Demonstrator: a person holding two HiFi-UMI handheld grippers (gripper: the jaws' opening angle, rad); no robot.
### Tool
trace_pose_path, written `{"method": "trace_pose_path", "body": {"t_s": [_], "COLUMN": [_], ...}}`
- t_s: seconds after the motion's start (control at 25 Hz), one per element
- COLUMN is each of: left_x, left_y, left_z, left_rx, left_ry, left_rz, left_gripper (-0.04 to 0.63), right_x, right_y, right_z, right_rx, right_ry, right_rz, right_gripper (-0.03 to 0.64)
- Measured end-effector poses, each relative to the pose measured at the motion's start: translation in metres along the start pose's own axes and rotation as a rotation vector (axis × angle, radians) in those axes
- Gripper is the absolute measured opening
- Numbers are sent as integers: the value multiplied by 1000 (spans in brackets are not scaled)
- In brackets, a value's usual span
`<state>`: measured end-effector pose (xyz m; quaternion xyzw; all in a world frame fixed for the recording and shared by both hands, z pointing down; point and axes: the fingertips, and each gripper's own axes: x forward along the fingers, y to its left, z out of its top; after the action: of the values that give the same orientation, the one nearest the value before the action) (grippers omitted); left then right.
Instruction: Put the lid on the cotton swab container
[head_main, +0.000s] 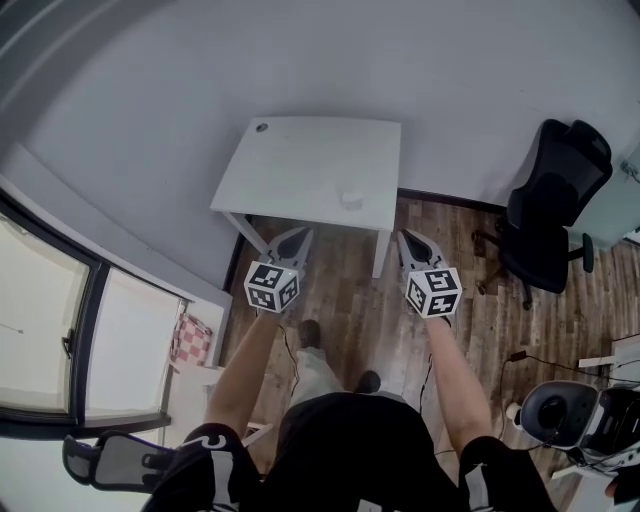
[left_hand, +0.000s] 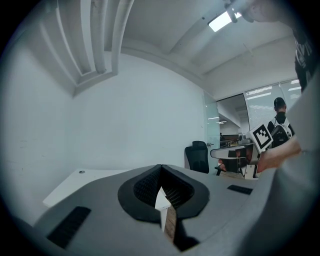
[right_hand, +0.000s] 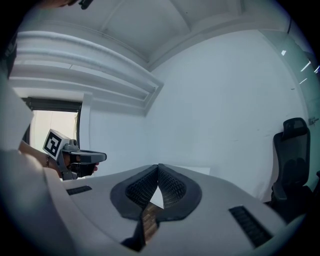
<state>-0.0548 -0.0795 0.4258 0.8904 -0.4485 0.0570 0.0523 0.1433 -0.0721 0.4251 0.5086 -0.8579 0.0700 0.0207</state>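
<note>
A white table (head_main: 300, 165) stands on a wood-plank floor (head_main: 480, 320), with its far edge against a pale wall. One small white object (head_main: 350, 199) lies on the top near the front right edge; it is too small to identify. A small dark round fitting (head_main: 261, 127) sits in the far left corner.

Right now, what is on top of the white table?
One small white object sits near the table's front edge; it is too small to tell container from lid. Nothing hides the tabletop.
</note>
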Motion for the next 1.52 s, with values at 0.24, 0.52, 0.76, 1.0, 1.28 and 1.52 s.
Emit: {"method": "trace_pose_path", "body": {"t_s": [0.24,0.52,0.76,1.0,1.28,1.52], "left_x": [32,81,117,149,181,202], "left_y": [37,95,139,164,178,174], "left_z": [-11,-23,-36,-59,-80,-101], "left_rx": [-9,-23,-19,-21,-32,-32], "left_ry": [7,18,41,80,98,106], "left_rz": [-56,-142,-239,-340,-418,-447], "left_gripper": [23,23,23,23,23,23], "right_x": [45,114,174,216,246,264], "right_y": [-7,-12,-12,-20,-32,-45], "right_z": [-5,-8,-9,-16,-28,-41], "right_rx": [14,13,29,61,71,74], "right_ry": [19,50,66,72,86,98], "right_rz": [-38,-86,-148,-207,-263,-269], "right_gripper": [14,14,14,14,14,14]}}
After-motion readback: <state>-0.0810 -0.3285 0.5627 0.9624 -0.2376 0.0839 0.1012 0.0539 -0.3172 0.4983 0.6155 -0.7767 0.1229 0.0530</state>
